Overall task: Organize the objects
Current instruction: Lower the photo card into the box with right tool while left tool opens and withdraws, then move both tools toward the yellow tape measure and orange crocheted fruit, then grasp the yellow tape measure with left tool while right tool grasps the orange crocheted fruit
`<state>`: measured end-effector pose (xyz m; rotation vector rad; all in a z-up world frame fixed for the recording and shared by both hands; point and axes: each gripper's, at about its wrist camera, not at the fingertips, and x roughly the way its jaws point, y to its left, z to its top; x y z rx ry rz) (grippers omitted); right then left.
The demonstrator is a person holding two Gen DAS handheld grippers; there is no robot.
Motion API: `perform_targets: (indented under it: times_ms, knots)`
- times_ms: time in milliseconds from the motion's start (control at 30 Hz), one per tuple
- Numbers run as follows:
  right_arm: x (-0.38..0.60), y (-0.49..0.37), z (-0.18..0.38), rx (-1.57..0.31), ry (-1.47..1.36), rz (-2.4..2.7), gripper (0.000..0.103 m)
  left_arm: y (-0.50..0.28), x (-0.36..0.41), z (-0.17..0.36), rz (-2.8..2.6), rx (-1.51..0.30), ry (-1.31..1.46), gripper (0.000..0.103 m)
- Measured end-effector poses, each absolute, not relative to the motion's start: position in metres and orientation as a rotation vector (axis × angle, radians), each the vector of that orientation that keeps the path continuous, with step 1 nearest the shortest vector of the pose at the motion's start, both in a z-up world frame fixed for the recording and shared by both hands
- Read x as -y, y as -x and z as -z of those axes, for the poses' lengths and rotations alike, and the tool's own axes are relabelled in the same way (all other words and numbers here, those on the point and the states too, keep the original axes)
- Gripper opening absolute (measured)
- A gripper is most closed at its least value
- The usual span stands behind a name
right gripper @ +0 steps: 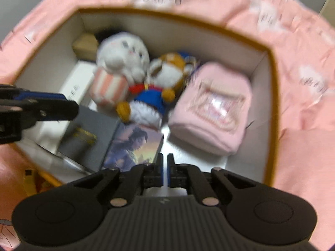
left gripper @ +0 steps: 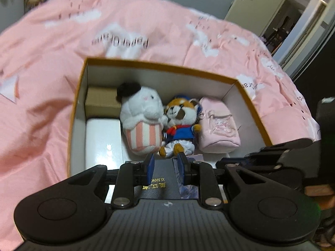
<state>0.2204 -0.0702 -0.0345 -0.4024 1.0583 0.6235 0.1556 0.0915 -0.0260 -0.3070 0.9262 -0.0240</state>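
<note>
A: Two grippers hang over an open cardboard box that sits on a pink bedspread. What is the left gripper doing?

B: Its blue-padded fingers are clamped on the spine of a dark book with gold lettering. The book stands on edge between them, inside the near end of the box.

A: And the right gripper?

B: Its jaws are drawn together with nothing between them. It hovers above the near end of the box, with white floor directly under its tips.

A: What lies ahead of the tools?

B: Just beyond the left gripper's tips sits a fox plush in a blue outfit, leaning against a white plush in a striped cup on its left. To the right of the fox lies a pink pouch, flat on the box floor.

A: Anything off to the left?

B: A white box runs along the left wall, and a small brown box sits past it in the far left corner.

A: How does the right camera see the book?

B: Left of the right gripper's tips, tilted, with the left gripper's fingers reaching in over it. Beside it lies a picture card showing a dark-haired figure, just in front of the right gripper and slightly left.
</note>
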Motion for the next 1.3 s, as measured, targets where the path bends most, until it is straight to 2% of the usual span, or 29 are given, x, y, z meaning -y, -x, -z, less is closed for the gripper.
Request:
perform_targets:
  times_ms: [200,300,633,733,900,1100,1300]
  knots:
    - [0.098,-0.176,-0.007,-0.844,0.244,-0.654,0.007,-0.120,-0.070,0.000,0.027,-0.833,0.164,0.026]
    - [0.108,-0.166,-0.009,-0.802,0.179,-0.661,0.010,-0.104,-0.065,-0.007,0.036,-0.834,0.141,0.026]
    - [0.107,-0.127,0.010,-0.862,0.104,-0.747,0.012,-0.062,-0.072,0.017,0.001,-1.010,0.106,0.026]
    - [0.096,-0.113,0.021,-0.892,0.135,-0.785,0.033,-0.053,-0.078,0.031,-0.014,-1.074,0.139,0.026]
    - [0.073,-0.096,0.042,-0.928,0.226,-0.823,0.035,-0.046,-0.086,0.052,-0.075,-1.162,0.146,0.026]
    - [0.051,-0.086,0.065,-0.963,0.318,-0.875,0.045,-0.039,-0.099,0.057,-0.098,-1.200,0.173,0.026]
    - [0.034,-0.085,0.080,-0.979,0.369,-0.915,0.046,-0.039,-0.105,0.056,-0.077,-1.193,0.207,0.034]
